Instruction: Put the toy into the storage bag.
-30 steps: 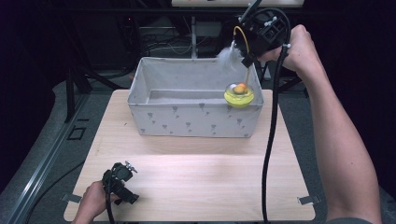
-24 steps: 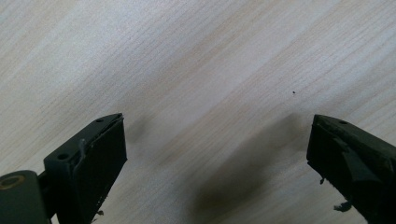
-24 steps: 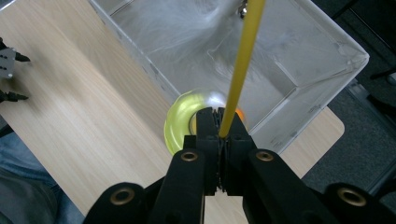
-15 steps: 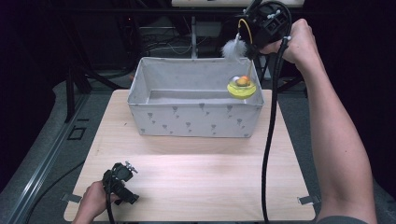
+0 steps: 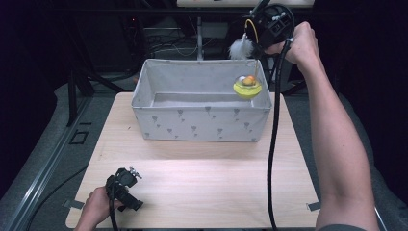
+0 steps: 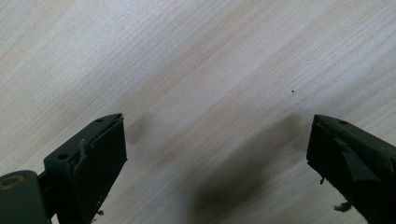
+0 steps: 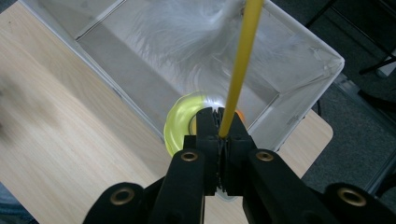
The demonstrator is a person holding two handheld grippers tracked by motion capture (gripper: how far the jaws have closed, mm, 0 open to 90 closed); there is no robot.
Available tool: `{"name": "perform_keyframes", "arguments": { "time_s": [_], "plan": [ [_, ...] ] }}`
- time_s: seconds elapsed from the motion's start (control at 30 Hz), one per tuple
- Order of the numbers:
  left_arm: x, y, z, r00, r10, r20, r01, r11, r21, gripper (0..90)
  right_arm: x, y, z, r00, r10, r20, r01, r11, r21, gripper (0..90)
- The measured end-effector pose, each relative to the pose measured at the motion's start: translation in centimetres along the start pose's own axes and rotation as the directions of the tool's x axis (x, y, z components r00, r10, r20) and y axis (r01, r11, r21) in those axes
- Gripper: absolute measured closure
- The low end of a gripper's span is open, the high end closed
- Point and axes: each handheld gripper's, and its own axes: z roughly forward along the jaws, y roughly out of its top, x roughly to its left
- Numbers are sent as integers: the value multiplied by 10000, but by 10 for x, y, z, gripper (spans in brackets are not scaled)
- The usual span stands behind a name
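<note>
My right gripper is held high over the far right corner of a grey fabric bin. In the right gripper view its jaws are shut on a thin yellow wand. A white feather tuft hangs off the wand. Below it a round yellow toy with an orange ball dangles at the bin's right end; I cannot tell whether it touches the bin. My left gripper rests at the table's near left corner. Its jaws stand wide open over bare wood.
The light wooden table lies between the bin and the person. A black cable trails from the right gripper down across the table's right side. The bin's rim borders dark floor and stands beyond the table.
The right hand has carried the wand and its toy a little farther from the person, toward the bin's far side. The left gripper has stayed put.
</note>
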Motion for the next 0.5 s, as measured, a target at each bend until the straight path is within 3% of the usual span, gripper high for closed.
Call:
{"name": "perform_keyframes", "arguments": {
  "time_s": [0.5],
  "plan": [
    [0, 0, 0, 10000, 6, 13, -6, 10000, -4, 50, -9, 2, 40, 10000, 70, 11, -70, 9996, 282, 885]
  ]
}}
